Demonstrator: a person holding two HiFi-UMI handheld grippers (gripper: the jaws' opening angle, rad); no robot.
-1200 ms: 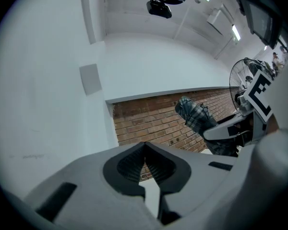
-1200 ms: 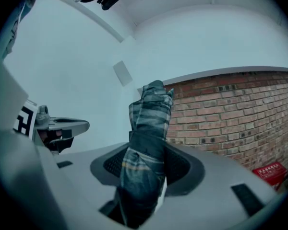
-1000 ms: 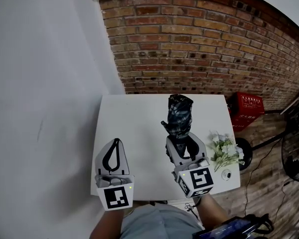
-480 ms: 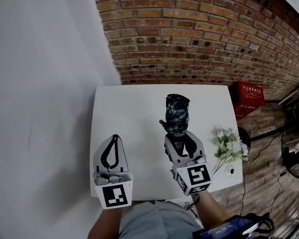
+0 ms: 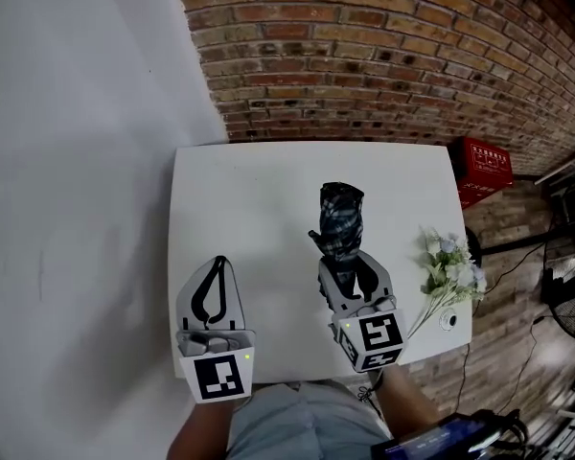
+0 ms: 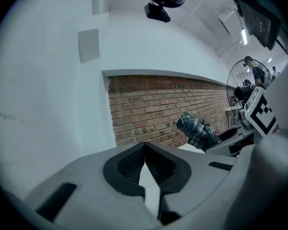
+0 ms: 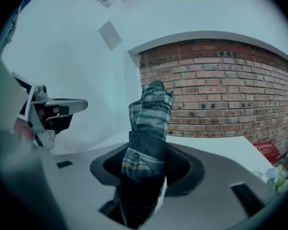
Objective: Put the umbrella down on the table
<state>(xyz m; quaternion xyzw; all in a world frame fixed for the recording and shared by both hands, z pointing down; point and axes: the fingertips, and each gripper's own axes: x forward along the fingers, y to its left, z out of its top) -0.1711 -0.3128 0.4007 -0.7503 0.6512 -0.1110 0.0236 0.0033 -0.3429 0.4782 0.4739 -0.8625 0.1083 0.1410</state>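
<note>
A folded plaid umbrella [image 5: 341, 220] in dark blue and white sticks out forward from my right gripper [image 5: 346, 262], which is shut on its lower part, above the white table [image 5: 259, 199]. In the right gripper view the umbrella [image 7: 149, 128] rises between the jaws and fills the gap. My left gripper [image 5: 217, 272] hovers over the table's front left corner; its jaws meet at the tips with nothing between them. From the left gripper view, the umbrella [image 6: 196, 130] shows to the right, beside the right gripper's marker cube [image 6: 262, 114].
A bunch of white artificial flowers [image 5: 448, 274] lies at the table's right edge. A brick wall [image 5: 383, 56] runs behind the table, a white wall [image 5: 77, 161] on the left. A red crate [image 5: 484, 171] and a fan [image 5: 570, 295] stand on the floor to the right.
Both grippers have sunk lower toward the table, the right one still carrying the umbrella. The head view has shifted, so more of the table shows.
</note>
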